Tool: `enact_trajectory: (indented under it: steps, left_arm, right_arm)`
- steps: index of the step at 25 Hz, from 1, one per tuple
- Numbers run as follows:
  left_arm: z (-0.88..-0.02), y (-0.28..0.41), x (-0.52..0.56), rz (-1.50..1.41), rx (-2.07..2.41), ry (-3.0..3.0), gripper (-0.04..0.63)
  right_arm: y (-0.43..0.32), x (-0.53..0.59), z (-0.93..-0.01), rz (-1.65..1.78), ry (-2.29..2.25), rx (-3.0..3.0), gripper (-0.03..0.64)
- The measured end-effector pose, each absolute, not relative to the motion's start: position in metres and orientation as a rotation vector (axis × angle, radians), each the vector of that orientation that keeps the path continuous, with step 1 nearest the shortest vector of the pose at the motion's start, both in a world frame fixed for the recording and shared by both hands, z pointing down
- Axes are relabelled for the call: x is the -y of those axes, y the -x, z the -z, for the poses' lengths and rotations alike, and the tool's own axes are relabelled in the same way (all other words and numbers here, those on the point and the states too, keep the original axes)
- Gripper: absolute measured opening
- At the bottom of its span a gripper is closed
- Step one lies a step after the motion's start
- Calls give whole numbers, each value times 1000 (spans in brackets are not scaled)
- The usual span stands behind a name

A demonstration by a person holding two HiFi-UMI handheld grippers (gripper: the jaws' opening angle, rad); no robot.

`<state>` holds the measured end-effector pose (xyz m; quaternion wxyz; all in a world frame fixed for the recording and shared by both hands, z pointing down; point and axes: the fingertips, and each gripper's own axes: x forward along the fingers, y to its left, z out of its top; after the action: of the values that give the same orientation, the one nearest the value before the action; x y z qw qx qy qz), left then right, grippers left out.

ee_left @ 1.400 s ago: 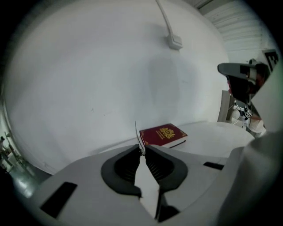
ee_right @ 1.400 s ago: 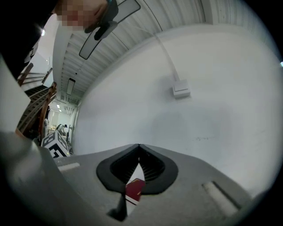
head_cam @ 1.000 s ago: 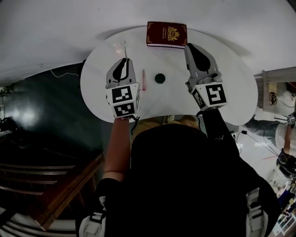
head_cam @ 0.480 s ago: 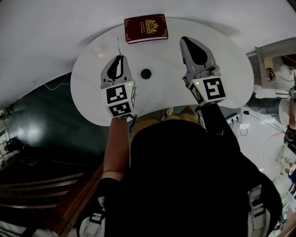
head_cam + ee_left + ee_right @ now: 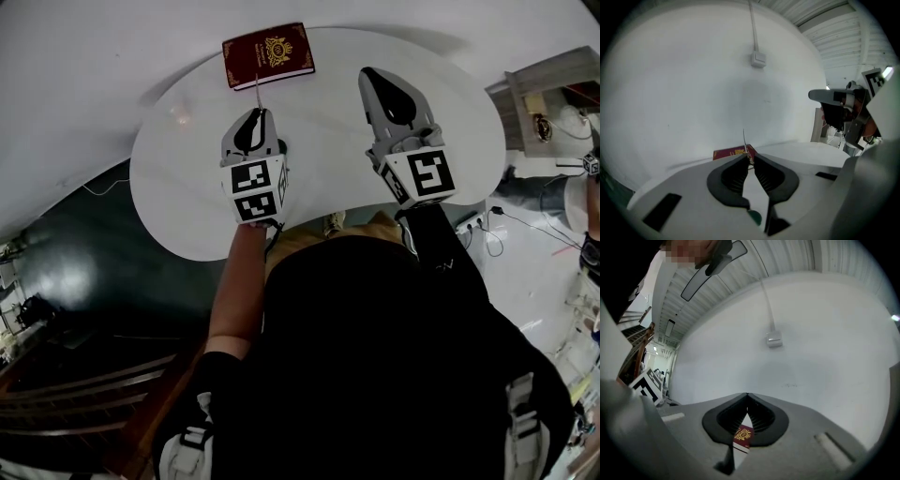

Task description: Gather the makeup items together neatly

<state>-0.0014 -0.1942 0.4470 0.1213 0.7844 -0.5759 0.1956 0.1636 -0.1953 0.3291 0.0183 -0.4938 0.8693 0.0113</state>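
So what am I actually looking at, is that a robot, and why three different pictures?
No robot: a person at a white oval table holds a two-jaw gripper in each hand. The head view looks down from a camera on the person's head; the other two come from cameras riding on each gripper, looking along its jaws. On the table lies a dark red book-like case with a gold emblem. The left gripper pinches a thin pale stick at its tips; a small dark green item shows on the table beneath its jaws. The right gripper is shut and empty.
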Motion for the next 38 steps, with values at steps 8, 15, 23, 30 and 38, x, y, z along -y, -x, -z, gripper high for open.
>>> enact_trajectory:
  steps: [8,15,23,30,38]
  left_arm:
    - [-551,-39,177,-638,1353,-2059,44]
    - [-610,-52,154,-647,1252,-1845,46]
    - [-642,-61,139,-736,1242,-1757,48]
    - [-654,-66,132,-745,1210,-1752,146]
    - [-638,-66,138,-774,1225,-1823,146]
  right_arm:
    - [-166,198,-343,-6,1525,-2724,5]
    - [-163,198,-345,-17,1509,-2747,5]
    - [-167,195,-351,3,1536,-2748,5]
    - [-169,193,-353,-14,1554,-2756,5]
    - [-170,189,-350,-32,1544,-2756,5]
